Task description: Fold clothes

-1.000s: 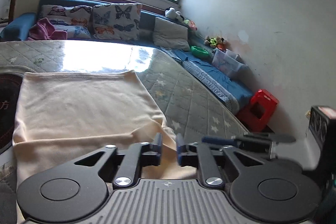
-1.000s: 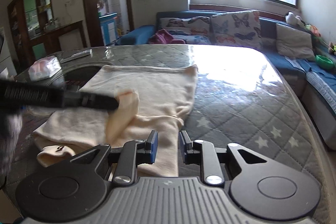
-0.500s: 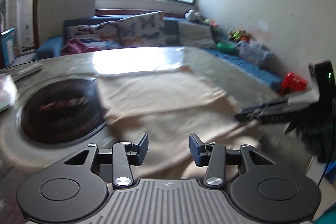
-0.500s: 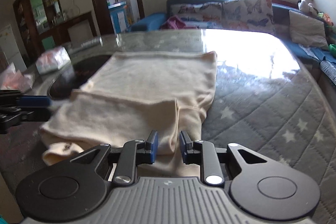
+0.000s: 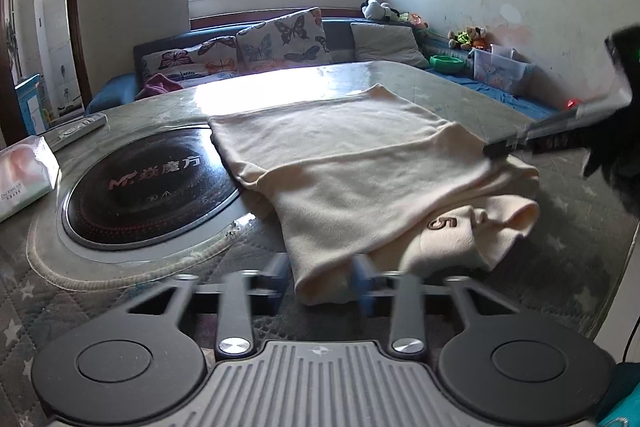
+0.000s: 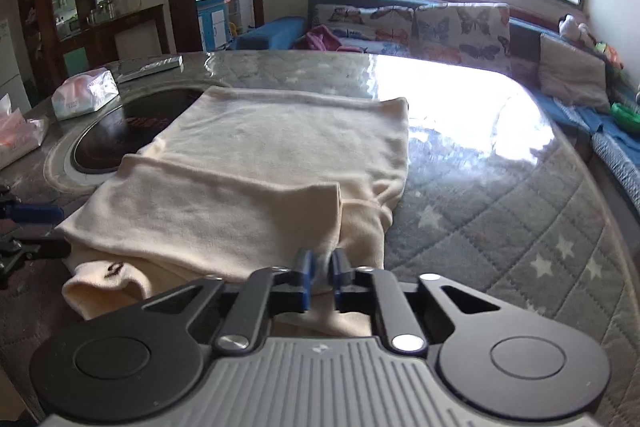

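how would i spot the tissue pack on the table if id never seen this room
Find the quilted table with the cream garment spread on it. Beyond the black round cooktop lies a soft tissue pack, beside a flat grey remote; only the pack is puffy, white and pink.

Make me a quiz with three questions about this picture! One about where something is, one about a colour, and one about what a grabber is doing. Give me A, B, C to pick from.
1. Where is the tissue pack?
A. left of the round black cooktop
B. on the sofa
C. on top of the garment

2. What colour is the folded garment?
A. red
B. cream
C. dark green

3. What is the right gripper doing?
A. hanging wide open above the table
B. holding the tissue pack
C. pinching the garment's near edge

Answers:
1. A, it lies on the table beside the cooktop's left rim.
2. B, the cloth is pale cream all over.
3. C, its blue pads are closed with cream cloth between them.
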### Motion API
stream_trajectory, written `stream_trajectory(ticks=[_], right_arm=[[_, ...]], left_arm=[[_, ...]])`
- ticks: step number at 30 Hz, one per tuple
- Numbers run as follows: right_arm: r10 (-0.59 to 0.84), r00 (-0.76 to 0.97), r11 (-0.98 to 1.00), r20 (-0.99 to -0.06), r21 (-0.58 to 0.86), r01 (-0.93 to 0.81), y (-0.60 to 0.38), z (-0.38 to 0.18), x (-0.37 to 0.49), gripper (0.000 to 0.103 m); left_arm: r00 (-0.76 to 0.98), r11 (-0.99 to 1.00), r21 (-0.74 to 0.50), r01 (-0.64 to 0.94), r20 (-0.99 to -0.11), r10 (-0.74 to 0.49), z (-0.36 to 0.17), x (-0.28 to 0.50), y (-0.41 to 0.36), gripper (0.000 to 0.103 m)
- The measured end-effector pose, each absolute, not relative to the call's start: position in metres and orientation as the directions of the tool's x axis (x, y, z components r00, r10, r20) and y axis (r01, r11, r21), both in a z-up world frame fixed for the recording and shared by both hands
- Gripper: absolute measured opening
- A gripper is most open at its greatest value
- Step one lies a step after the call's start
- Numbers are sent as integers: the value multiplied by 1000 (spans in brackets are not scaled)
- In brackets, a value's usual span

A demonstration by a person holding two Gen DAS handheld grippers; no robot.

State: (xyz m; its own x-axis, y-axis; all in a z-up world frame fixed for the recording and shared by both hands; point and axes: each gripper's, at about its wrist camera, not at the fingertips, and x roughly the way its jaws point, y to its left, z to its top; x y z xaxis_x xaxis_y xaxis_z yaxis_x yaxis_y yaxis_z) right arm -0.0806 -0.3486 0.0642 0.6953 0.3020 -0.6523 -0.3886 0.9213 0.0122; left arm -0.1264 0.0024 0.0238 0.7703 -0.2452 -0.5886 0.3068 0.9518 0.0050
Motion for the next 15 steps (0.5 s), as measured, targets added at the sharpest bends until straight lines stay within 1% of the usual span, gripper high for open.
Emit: stream_trajectory(ticks=[1, 2, 3, 5, 7, 8, 9, 12, 15], right_arm=[[300, 709, 923, -639, 6, -385, -349, 69, -83, 3], [299, 719, 924, -627, 1, -382, -349, 74, -86, 3], [297, 725, 924, -621, -3, -382, -349, 77, -89, 3], [290, 727, 925, -622, -12, -379, -349, 79, -94, 3], [293, 694, 920, -657, -5, -392, -350, 70, -93, 4], [293, 681, 919, -671, 1, -394, -351, 65, -92, 5], [291, 681, 921, -672, 6, -389, -352, 62, -92, 8], [303, 693, 923, -654, 19, -385, -357, 68, -91, 11], [321, 721, 917, -614, 11, -399, -359, 85, -89, 11]], left_arm=[[770, 951, 5, 309, -588, -247, 23, -127, 3, 21], [770, 950, 5, 311, -587, -249, 23, -127, 3, 13], [769, 949, 2, 317, -586, -256, 23, -127, 4, 9], [770, 947, 6, 321, -584, -257, 24, -127, 5, 8], [763, 945, 3, 326, -591, -261, 24, -126, 8, 8], [760, 945, 1, 328, -594, -263, 24, -125, 9, 9], [757, 943, -2, 332, -596, -268, 27, -124, 11, 12], [749, 938, -26, 346, -594, -293, 38, -123, 18, 12], [760, 935, -51, 352, -567, -317, 54, -117, 22, 13]])
